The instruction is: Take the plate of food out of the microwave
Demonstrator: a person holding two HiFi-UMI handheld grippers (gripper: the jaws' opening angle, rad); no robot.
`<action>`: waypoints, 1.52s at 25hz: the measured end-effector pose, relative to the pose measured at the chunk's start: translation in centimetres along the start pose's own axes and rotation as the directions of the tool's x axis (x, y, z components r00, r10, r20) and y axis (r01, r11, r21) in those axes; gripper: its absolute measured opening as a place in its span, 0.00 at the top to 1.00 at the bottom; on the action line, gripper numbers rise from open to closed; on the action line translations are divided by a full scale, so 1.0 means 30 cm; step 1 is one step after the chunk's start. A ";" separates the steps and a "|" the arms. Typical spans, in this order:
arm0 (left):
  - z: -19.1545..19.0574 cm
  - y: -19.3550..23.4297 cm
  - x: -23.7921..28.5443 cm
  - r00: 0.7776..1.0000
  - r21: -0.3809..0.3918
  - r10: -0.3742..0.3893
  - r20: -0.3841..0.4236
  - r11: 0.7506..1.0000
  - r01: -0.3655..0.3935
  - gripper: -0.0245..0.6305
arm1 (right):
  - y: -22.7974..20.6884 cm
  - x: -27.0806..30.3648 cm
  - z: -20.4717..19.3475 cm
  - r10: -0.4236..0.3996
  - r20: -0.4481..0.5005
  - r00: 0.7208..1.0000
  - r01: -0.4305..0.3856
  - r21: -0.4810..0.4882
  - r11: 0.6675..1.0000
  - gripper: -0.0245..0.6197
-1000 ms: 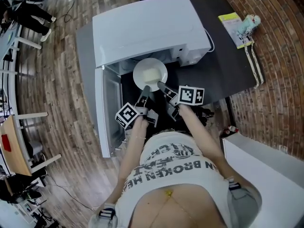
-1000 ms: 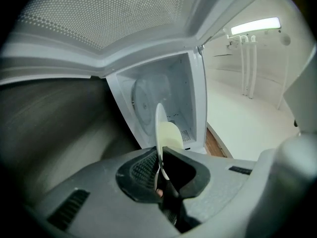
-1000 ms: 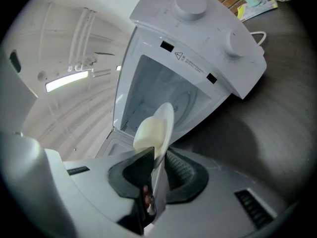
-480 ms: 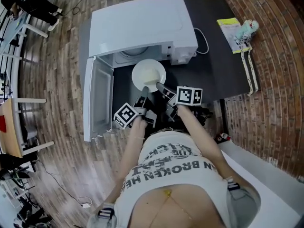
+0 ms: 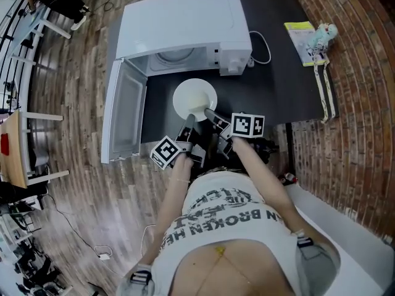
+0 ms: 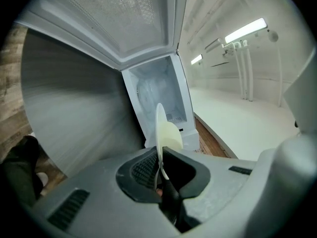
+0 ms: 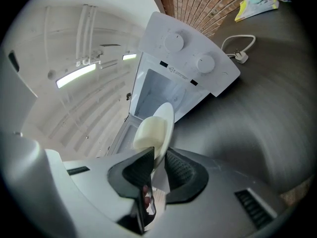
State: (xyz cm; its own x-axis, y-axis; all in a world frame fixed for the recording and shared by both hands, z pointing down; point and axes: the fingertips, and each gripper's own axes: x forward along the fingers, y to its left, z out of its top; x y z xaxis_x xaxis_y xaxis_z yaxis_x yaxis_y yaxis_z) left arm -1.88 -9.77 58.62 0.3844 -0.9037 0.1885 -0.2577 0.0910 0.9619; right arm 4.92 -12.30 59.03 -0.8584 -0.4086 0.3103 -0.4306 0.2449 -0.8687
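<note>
A white plate (image 5: pixel 194 97) carrying a pale mound of food (image 5: pixel 196 100) hangs over the dark table (image 5: pixel 271 91), just in front of the open white microwave (image 5: pixel 185 26). My left gripper (image 5: pixel 187 119) is shut on the plate's near-left rim and my right gripper (image 5: pixel 211 113) is shut on its near-right rim. In the left gripper view the plate (image 6: pixel 159 128) stands edge-on between the pads of the left gripper (image 6: pixel 161 158), with the food (image 6: pixel 171 136) to its right. In the right gripper view the right gripper (image 7: pixel 157 165) pinches the plate (image 7: pixel 167 125), with the food (image 7: pixel 148 133) on its left face.
The microwave door (image 5: pixel 123 116) hangs wide open to the left, past the table edge. A white cable with plug (image 5: pixel 264 47), a yellow packet (image 5: pixel 300 32), a small toy (image 5: pixel 321 34) and a strap (image 5: pixel 327 88) lie on the table's right side. A white counter (image 5: pixel 352 227) stands at lower right.
Both grippers have drawn the plate back out of the microwave's mouth toward the person. It now sits apart from the cavity, over the table. Both grips are unchanged.
</note>
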 end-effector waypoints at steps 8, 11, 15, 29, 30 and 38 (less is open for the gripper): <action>-0.052 0.001 -0.106 0.999 0.010 -0.005 0.036 1.000 0.005 0.92 | 0.029 -0.048 -0.096 0.030 -0.022 0.999 -0.030 0.004 1.000 0.86; -0.062 0.004 -0.141 0.999 0.005 0.003 0.039 1.000 -0.003 0.92 | 0.041 -0.057 -0.129 0.032 -0.024 0.999 -0.031 0.017 0.999 0.87; -0.054 0.001 -0.162 1.000 0.007 0.005 0.030 1.000 -0.005 0.92 | 0.057 -0.054 -0.141 0.034 -0.013 0.999 -0.033 0.038 0.999 0.87; 0.032 0.031 -0.258 0.998 -0.016 0.018 0.057 1.000 -0.017 0.93 | 0.124 0.030 -0.213 0.035 -0.036 0.999 -0.033 0.047 0.998 0.87; 0.034 0.034 -0.261 0.998 -0.018 0.019 0.058 1.000 -0.018 0.93 | 0.125 0.031 -0.217 0.034 -0.036 0.999 -0.032 0.048 0.998 0.87; 0.021 0.046 -0.273 0.999 -0.032 0.013 0.051 0.999 -0.011 0.93 | 0.122 0.022 -0.235 0.024 -0.036 0.999 -0.022 0.042 0.999 0.87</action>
State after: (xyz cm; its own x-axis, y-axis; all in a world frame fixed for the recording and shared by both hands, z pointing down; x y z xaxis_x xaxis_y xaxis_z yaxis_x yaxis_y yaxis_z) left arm -5.94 -2.50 58.28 0.3350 -0.9227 0.1905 -0.2334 0.1146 0.9656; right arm 0.82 -5.49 58.77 -0.8780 -0.3705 0.3032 -0.3992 0.2168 -0.8909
